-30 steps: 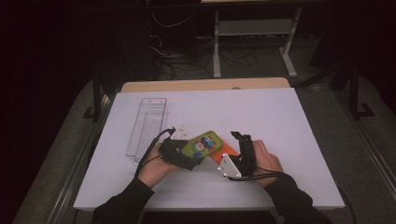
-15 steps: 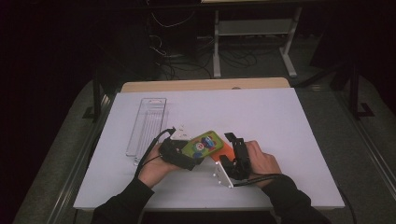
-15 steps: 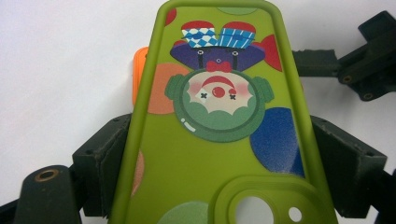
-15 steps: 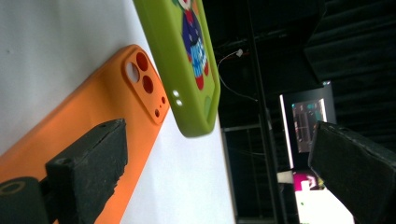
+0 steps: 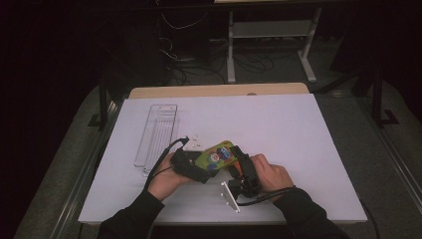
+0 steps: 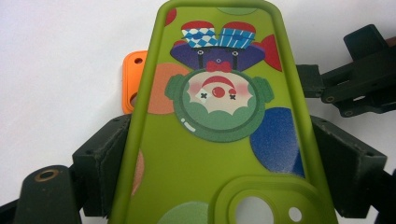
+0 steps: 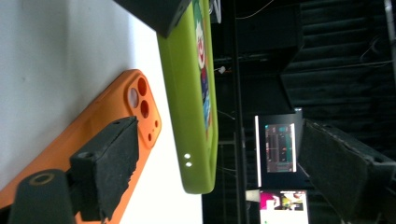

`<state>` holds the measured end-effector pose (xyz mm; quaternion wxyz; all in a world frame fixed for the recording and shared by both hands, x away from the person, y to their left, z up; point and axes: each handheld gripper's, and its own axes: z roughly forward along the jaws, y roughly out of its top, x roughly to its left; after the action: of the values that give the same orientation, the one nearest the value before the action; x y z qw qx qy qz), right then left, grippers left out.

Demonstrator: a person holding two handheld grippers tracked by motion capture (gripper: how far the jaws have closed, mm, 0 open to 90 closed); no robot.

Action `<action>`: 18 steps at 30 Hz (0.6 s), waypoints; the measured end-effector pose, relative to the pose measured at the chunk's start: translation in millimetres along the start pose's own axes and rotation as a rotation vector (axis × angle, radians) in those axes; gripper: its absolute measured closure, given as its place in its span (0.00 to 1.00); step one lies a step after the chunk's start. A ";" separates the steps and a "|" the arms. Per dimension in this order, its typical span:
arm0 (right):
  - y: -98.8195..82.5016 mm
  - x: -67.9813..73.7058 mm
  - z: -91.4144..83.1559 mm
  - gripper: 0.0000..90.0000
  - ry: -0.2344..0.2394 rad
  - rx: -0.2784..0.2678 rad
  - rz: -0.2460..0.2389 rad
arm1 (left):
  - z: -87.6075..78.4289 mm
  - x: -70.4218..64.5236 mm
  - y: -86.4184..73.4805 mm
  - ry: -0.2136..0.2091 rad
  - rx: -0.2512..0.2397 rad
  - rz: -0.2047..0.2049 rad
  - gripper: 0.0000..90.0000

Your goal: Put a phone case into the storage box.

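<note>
A lime-green phone case [image 6: 219, 140] printed with a clown is tilted up off the white board. My left gripper [image 6: 222, 140] is shut on it, one jaw on each long side; from above the gripper [image 5: 206, 163] sits front centre with the case [image 5: 219, 153] pointing right. Beneath it an orange phone case [image 7: 116, 116] lies flat on the board, its corner [image 6: 133, 79] peeking out at the left. My right gripper [image 7: 222, 140] stands open around the green case's free end [image 7: 196, 116]; its jaws have just been closing and are clear of the case. One of its pads [image 7: 109, 161] hangs over the orange case.
A clear plastic package [image 5: 157, 133] lies at the back left of the white board [image 5: 298, 129], with small white bits [image 5: 196, 137] beside it. A wooden strip [image 5: 219, 90] borders the far edge. Dark racks and cables stand behind.
My right gripper has moved left, up to the green case's free end, and now covers the orange case from above. The left gripper and green case have stayed put.
</note>
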<state>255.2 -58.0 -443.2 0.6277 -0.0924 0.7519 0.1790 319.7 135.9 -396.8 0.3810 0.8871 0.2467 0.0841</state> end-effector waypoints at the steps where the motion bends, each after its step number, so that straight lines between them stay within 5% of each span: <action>1: 0.7 0.4 -0.2 0.15 -0.007 -0.002 -0.007 | 0.2 0.0 0.0 0.000 0.000 0.002 0.16; 18: 9.1 10.6 -0.8 0.45 -0.008 0.006 -0.099 | 1.4 -4.0 0.7 -0.015 -0.008 0.036 0.16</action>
<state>249.1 -49.0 -452.0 0.6391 -0.1271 0.7443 0.1461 317.0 132.5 -397.1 0.3848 0.8904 0.2275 0.0854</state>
